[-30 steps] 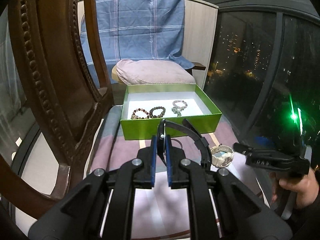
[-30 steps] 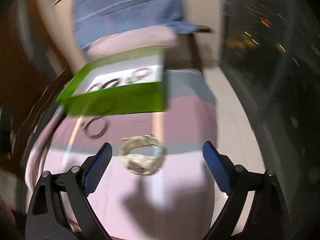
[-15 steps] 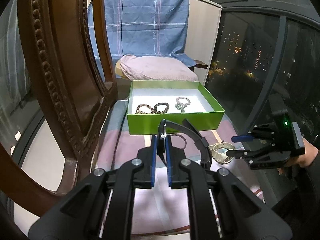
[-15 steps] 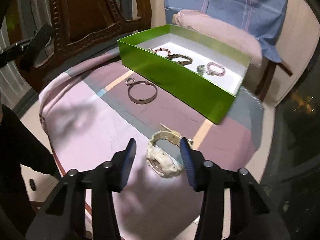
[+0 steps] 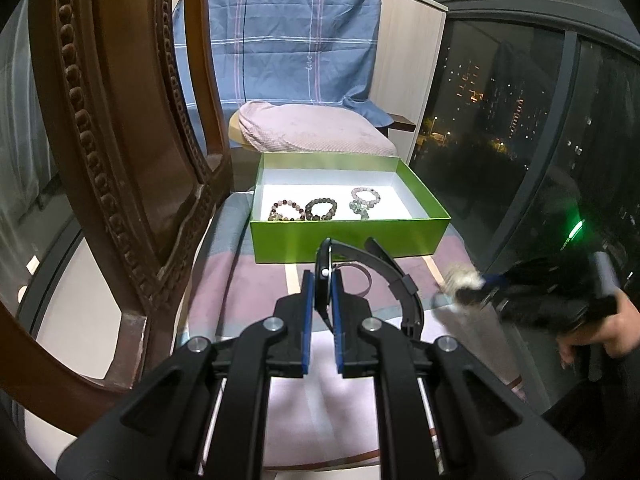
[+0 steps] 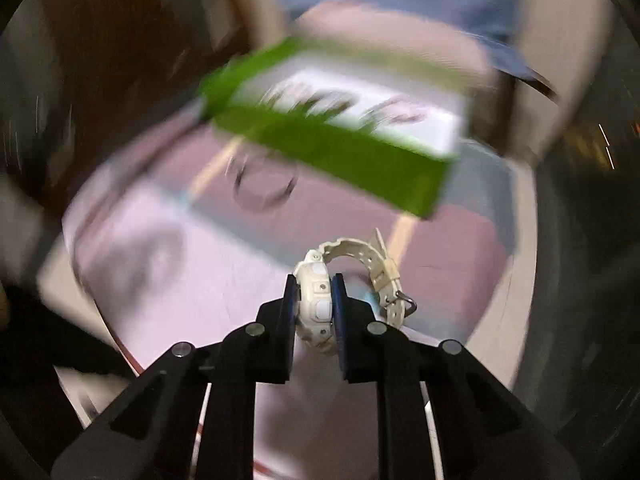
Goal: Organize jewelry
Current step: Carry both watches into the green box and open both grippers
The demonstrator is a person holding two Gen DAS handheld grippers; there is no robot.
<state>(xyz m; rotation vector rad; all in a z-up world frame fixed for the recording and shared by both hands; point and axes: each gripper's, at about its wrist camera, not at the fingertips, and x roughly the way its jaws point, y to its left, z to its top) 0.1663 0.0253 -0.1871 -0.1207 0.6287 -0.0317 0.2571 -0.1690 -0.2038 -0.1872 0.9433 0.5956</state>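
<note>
Fingers of the right gripper (image 6: 315, 298), black with blue pads, were closing on the case of a cream-white plastic wristwatch (image 6: 320, 300), which sat between them with its strap curling out to the right above the pink and grey striped cloth (image 6: 192, 264). From the left wrist view the same gripper was a blurred dark shape in a person's hand (image 5: 596, 326).

The left gripper (image 5: 321, 280) was clamped on a black watch (image 5: 326, 276), its dark strap arching away to the right. Just beyond its tips lay a thin dark metal bangle (image 5: 354, 280) on the cloth. Past the bangle stood an open green cardboard box (image 5: 348, 240) with a white floor, holding three beaded bracelets (image 5: 320, 208) in a row. A carved brown wooden chair back (image 5: 120, 140) rose on the left, and behind the box sat a pale pink cushion (image 5: 312, 132) under a blue checked cloth (image 5: 280, 32).
</note>
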